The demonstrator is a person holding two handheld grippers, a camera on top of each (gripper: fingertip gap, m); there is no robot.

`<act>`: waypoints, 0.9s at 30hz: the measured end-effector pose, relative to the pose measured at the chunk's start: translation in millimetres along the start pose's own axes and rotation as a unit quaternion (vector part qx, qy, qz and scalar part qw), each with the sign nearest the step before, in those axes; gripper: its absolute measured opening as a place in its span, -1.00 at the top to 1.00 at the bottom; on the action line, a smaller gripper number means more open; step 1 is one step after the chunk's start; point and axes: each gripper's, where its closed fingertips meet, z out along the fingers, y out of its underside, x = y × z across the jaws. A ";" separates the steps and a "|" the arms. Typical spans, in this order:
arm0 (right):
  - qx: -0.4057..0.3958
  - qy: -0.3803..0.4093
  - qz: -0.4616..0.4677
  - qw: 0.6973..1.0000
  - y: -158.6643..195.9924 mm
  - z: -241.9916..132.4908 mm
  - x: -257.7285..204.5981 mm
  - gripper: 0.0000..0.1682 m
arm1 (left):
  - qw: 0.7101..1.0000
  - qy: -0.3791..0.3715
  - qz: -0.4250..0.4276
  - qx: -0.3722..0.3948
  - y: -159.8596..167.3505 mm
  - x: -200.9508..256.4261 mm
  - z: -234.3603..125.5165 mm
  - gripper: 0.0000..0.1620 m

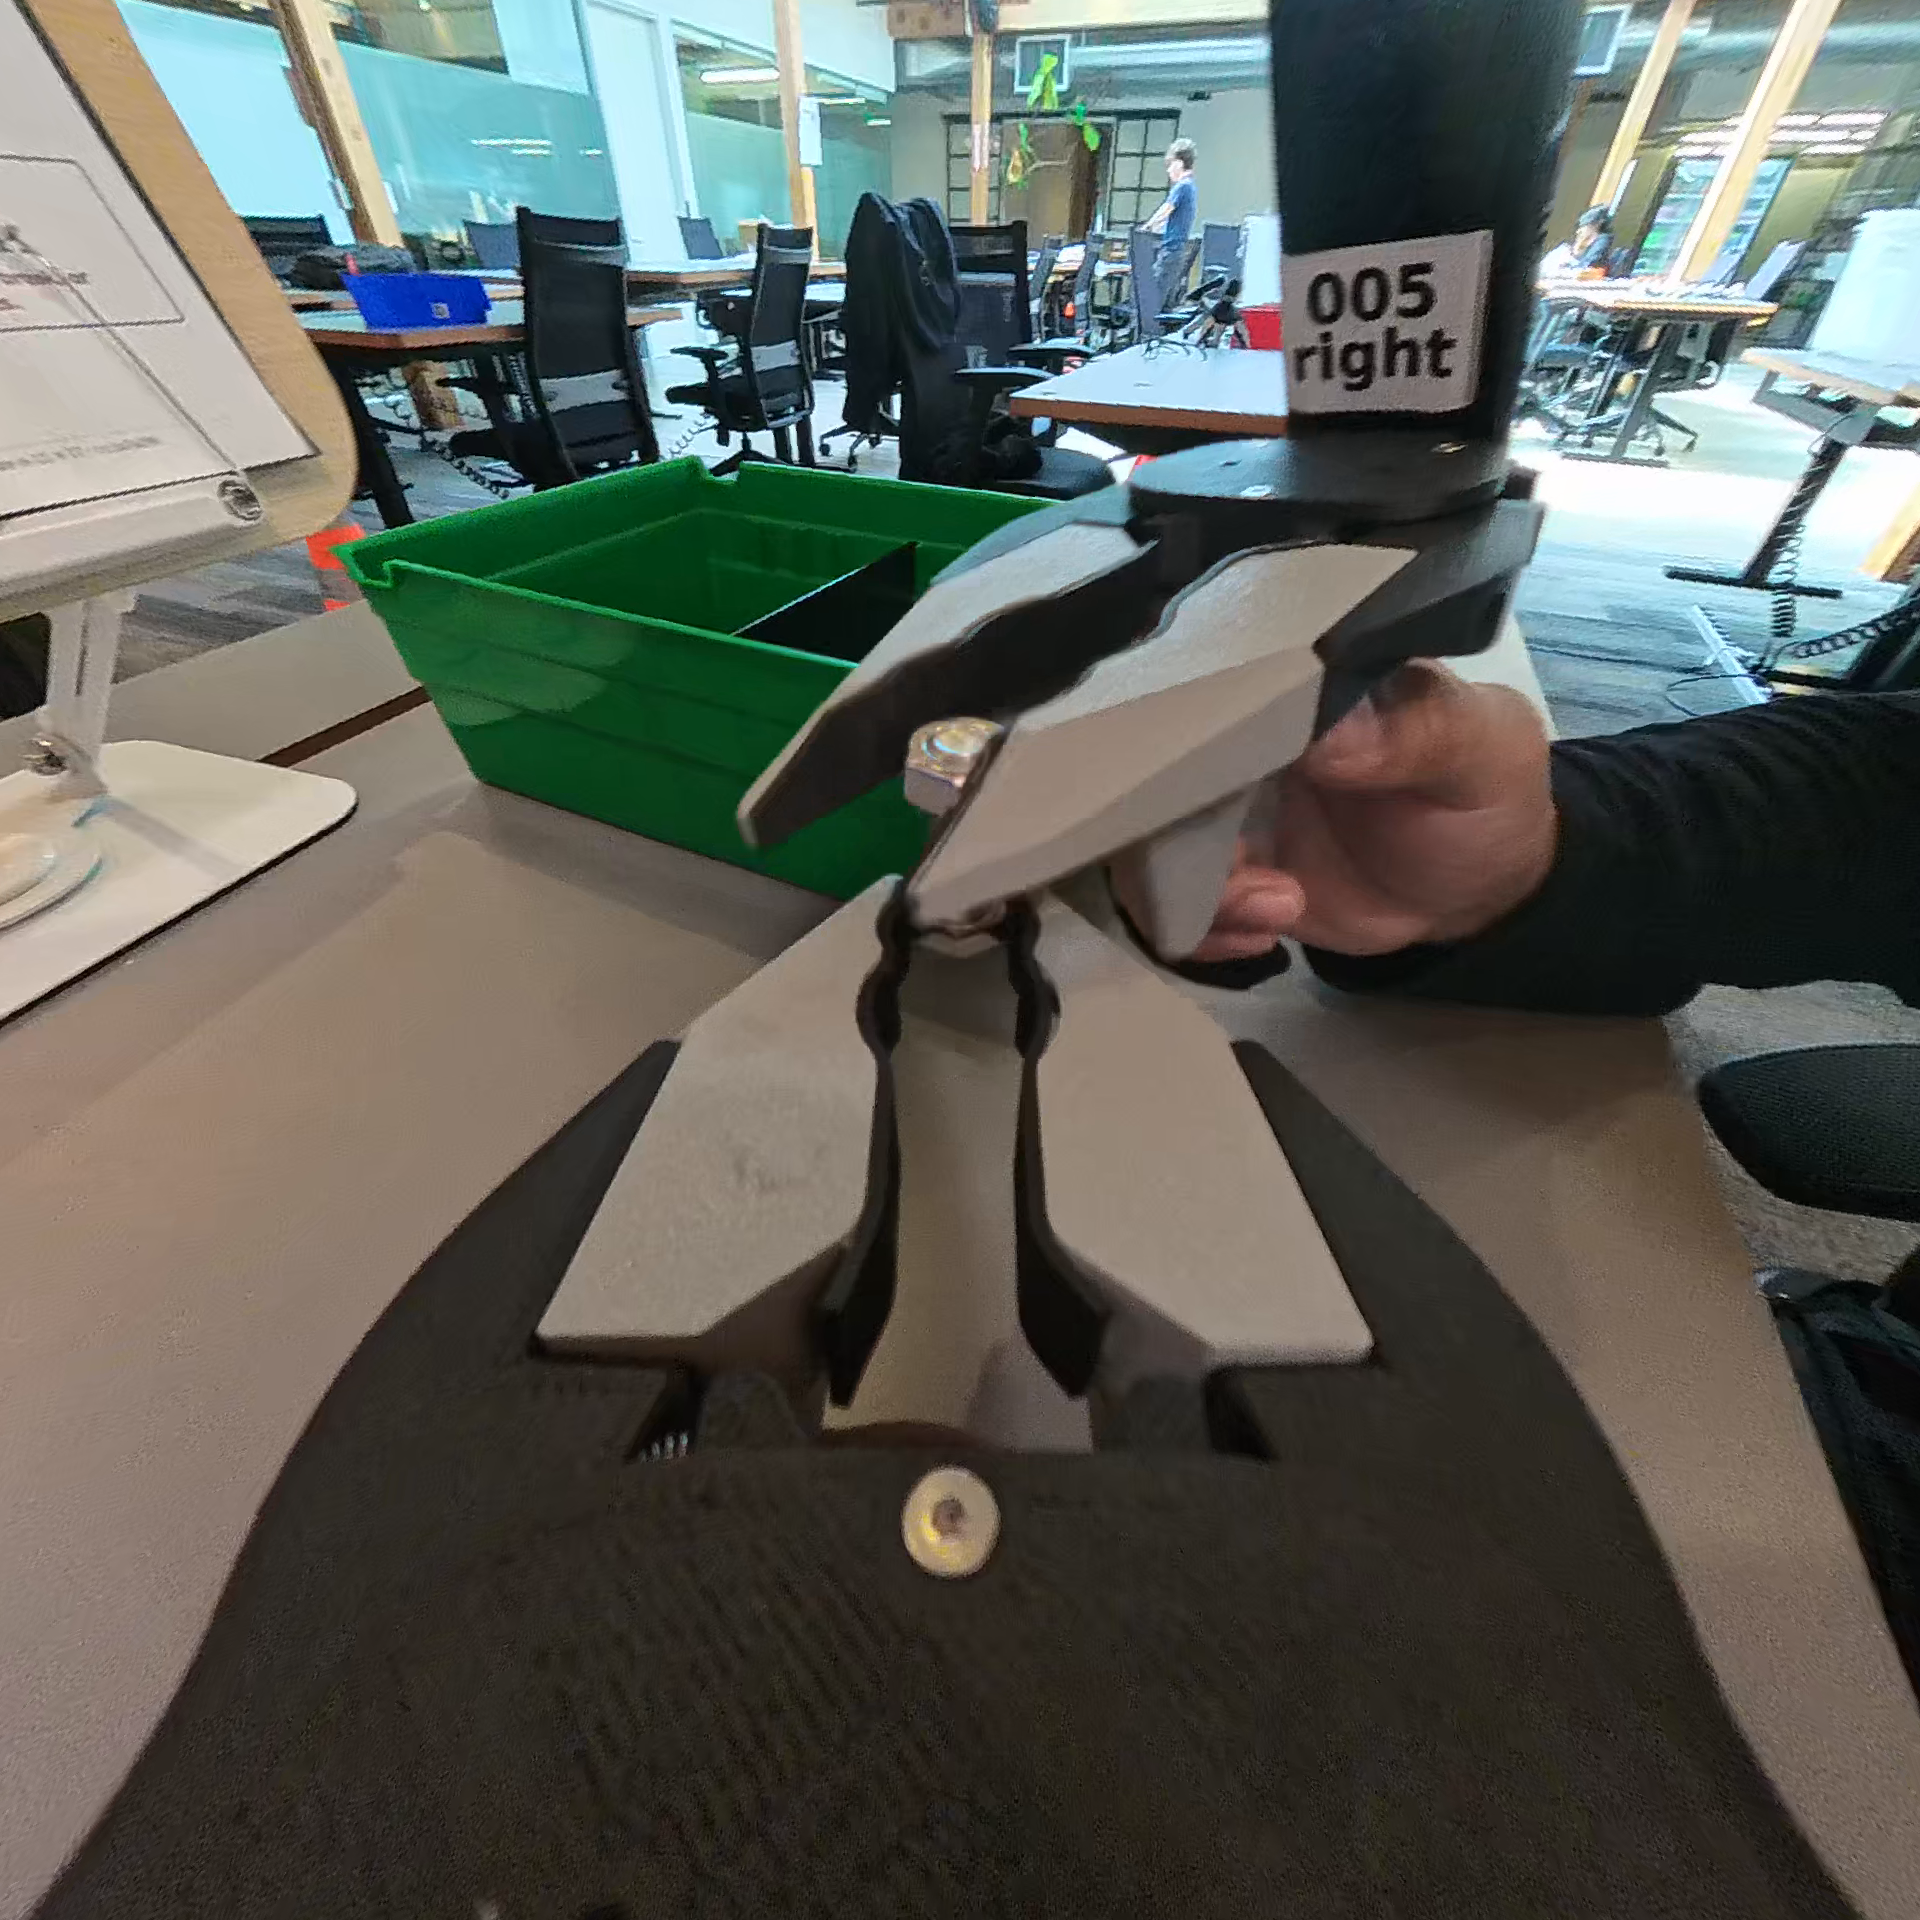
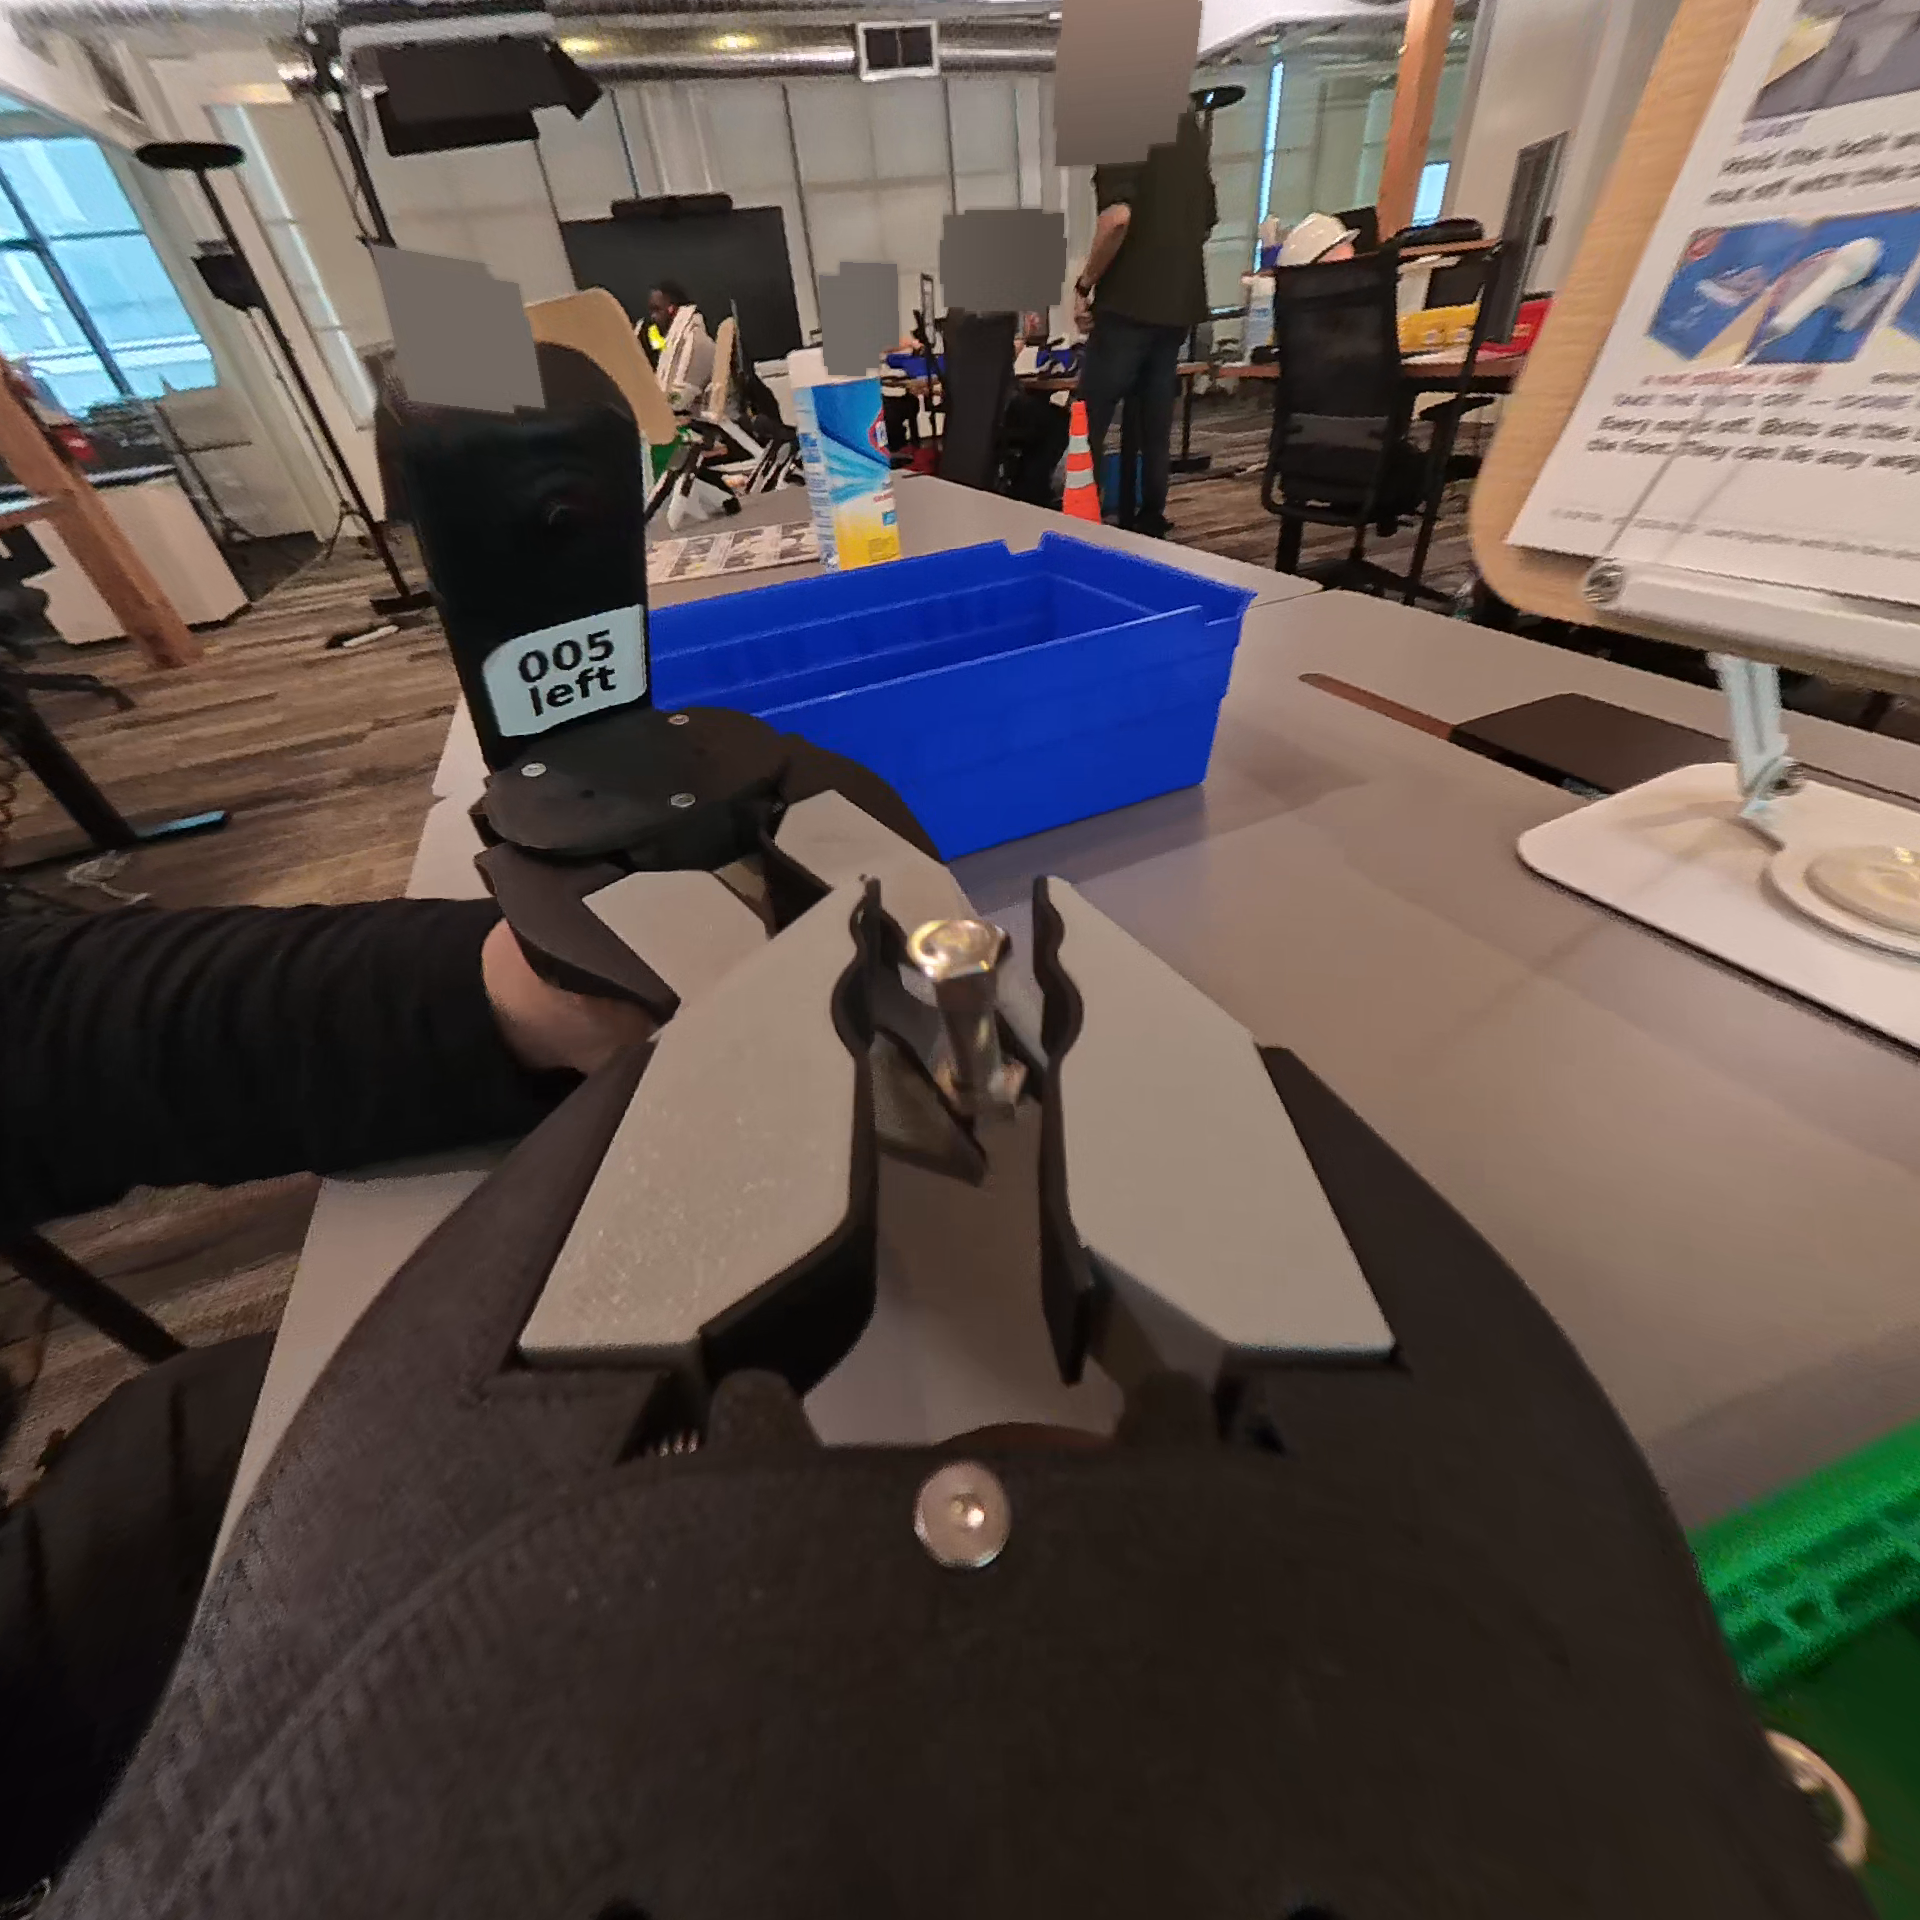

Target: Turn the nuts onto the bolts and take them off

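A silver bolt stands upright above the grey table, its hex head on top. My left gripper is shut on the silver nut at the bolt's lower end; only a sliver of the nut shows between its tips. My right gripper comes in from the right with its jaws on either side of the bolt head. A small gap shows on each side, so it is open. In the left wrist view the right gripper is tilted down over the left gripper's tips, held by a hand.
A green bin with a black divider stands behind the grippers. A blue bin sits farther along the table. An instruction sheet on a white stand is beside it. A wipes canister stands behind the blue bin. Tip to tip, the grippers are about 5 cm apart.
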 end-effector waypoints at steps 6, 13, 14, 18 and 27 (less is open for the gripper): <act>0.019 0.004 0.008 1.000 -9.8 -14.5 9.5 0.79 | 0.999 -0.040 -0.031 0.018 -5.6 -25.4 -14.9 0.82; -0.009 -0.012 0.002 1.000 5.5 7.6 -7.6 0.76 | 1.000 0.000 0.006 -0.004 -0.7 3.4 0.2 0.81; -0.014 -0.009 -0.002 1.000 7.2 7.5 -6.7 0.74 | 1.000 0.000 0.012 -0.008 0.5 5.5 2.2 0.81; 0.004 0.002 0.000 1.000 -2.0 -5.2 3.7 0.74 | 1.000 -0.016 0.001 -0.013 4.4 -5.6 -0.9 0.81; -0.002 0.006 -0.021 1.000 -1.4 -5.1 1.2 0.75 | 0.999 -0.029 -0.016 -0.004 1.6 -16.5 -7.3 0.82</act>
